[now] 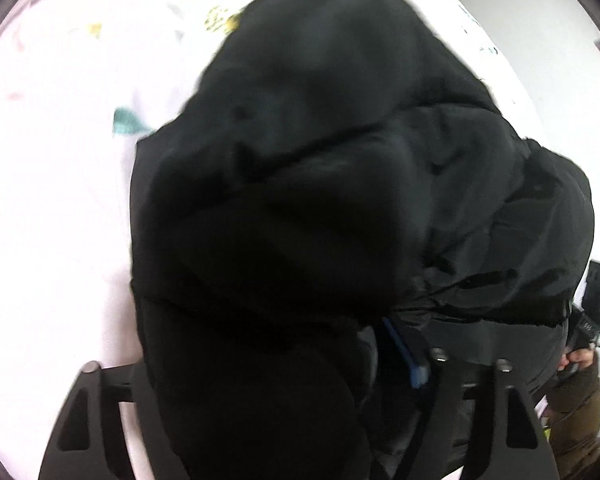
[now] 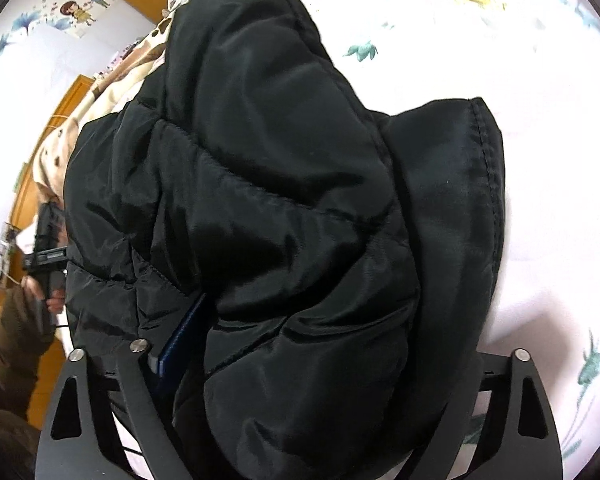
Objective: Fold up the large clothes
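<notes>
A black quilted puffer jacket (image 1: 320, 160) lies bunched on a white flowered bedsheet (image 1: 52, 180) and fills most of both views. My left gripper (image 1: 268, 352) points steeply down with the jacket's bulk packed between its fingers. Its blue pad (image 1: 402, 354) presses into a fold, and the other finger is buried under fabric. My right gripper (image 2: 332, 340) straddles the same jacket (image 2: 300, 200) with its jaws wide. Its blue pad (image 2: 180, 340) lies beside a fold, with part of its face still showing. The far finger is hidden by the jacket's stitched hem.
The bedsheet (image 2: 540, 200) spreads out on the right of the right wrist view. A beige spotted cloth (image 2: 100, 88) lies beyond the jacket near wooden furniture (image 2: 32, 200). A person's hand (image 2: 48, 300) and brown sleeve (image 1: 576, 408) show at the edges.
</notes>
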A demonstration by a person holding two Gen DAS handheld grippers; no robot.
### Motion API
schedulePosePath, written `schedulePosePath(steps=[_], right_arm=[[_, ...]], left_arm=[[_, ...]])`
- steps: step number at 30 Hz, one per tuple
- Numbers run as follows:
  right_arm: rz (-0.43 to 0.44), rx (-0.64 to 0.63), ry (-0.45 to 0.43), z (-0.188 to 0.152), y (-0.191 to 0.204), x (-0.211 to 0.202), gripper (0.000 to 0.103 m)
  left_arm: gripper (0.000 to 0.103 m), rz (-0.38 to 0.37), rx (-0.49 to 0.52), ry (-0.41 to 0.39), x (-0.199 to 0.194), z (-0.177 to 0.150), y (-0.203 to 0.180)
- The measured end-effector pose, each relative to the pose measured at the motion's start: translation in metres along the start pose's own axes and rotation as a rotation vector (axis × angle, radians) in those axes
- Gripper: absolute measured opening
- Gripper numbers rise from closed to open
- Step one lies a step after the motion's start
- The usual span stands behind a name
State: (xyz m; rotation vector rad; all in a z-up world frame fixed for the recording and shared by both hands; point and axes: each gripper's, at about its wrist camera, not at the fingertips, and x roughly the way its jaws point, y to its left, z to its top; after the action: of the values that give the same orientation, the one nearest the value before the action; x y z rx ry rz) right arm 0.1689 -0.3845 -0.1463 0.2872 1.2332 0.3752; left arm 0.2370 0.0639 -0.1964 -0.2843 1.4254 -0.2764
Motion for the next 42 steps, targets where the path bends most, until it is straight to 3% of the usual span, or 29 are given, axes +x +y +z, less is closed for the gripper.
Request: schedulePosePath(steps=[3,7,15,19,30,37,38,42], right_arm=[[-0.039,-0.01,-0.01,-0.002,0.013,0.001,0.08],[-0.085,-0.034,-0.025,-0.004,0.038,0.004,0.072],[-0.211,-0.112,-0.083,-0.015,0.103,-0.003,0.048],[-0.238,-0.14,-0.134,-0.022,0.129,-0.013,0.042],[-0.174,-0.169,-0.246,-0.025,0.177,-0.047,0.038],[-0.114,-0.193,-0.303,-0.02,0.227,-0.047,0.038],[-0.105,-0.199,-0.306,-0.02,0.231,-0.049,0.038],[-0.073,-0.225,-0.305,-0.02,0.245,-0.047,0.038]], left_arm=[[0.065,0.052,0.035,-0.01,-0.001,0.0,-0.009],[0.061,0.015,-0.012,-0.014,-0.003,0.0,0.001],[0.038,0.015,0.001,-0.082,-0.029,-0.011,-0.002],[0.035,-0.01,0.005,-0.126,-0.05,-0.015,0.007],[0.032,-0.121,-0.045,-0.265,-0.115,-0.01,0.045],[0.032,-0.12,-0.069,-0.353,-0.163,-0.019,0.078],[0.032,-0.115,-0.075,-0.359,-0.163,-0.02,0.067],[0.032,-0.08,-0.102,-0.38,-0.179,-0.029,0.088]])
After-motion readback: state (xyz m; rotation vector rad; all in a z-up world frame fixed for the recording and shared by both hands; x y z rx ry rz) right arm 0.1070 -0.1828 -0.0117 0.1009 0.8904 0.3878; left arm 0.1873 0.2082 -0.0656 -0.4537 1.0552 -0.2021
